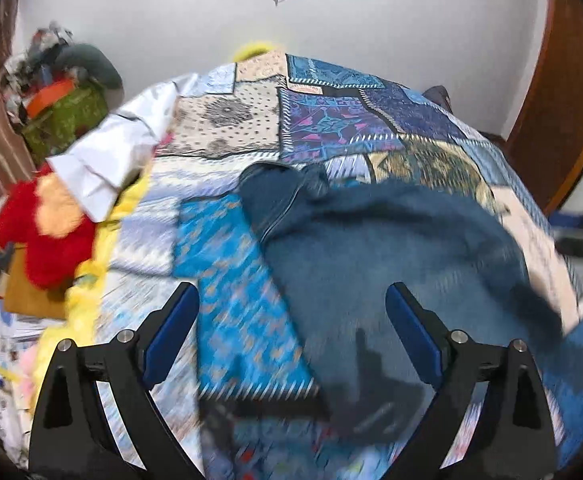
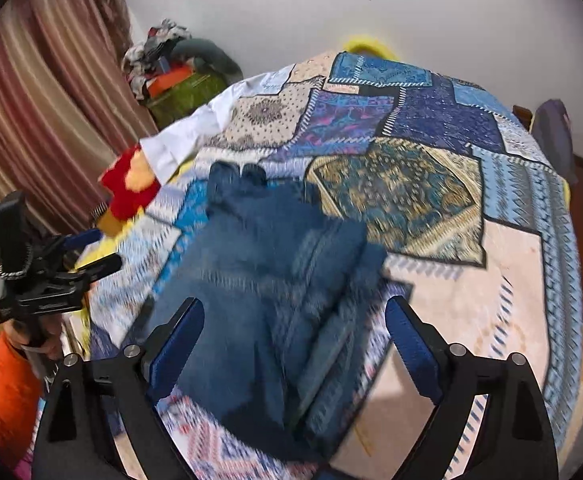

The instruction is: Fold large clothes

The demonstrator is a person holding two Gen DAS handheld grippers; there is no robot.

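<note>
Dark blue jeans lie folded on the patchwork bedspread. In the left wrist view my left gripper hangs open above the jeans' left edge, with nothing between its blue pads. The right wrist view shows the jeans as a long folded stack. My right gripper stands open over their near end, and its pads touch no cloth. My left gripper also shows at the left of that view, held by a hand beside the bed. Both pictures are blurred.
A white shirt and a red and yellow soft thing lie at the bed's far left edge. Behind them a heap of clothes tops a green box. A striped curtain hangs at the left and a wooden door stands at the right.
</note>
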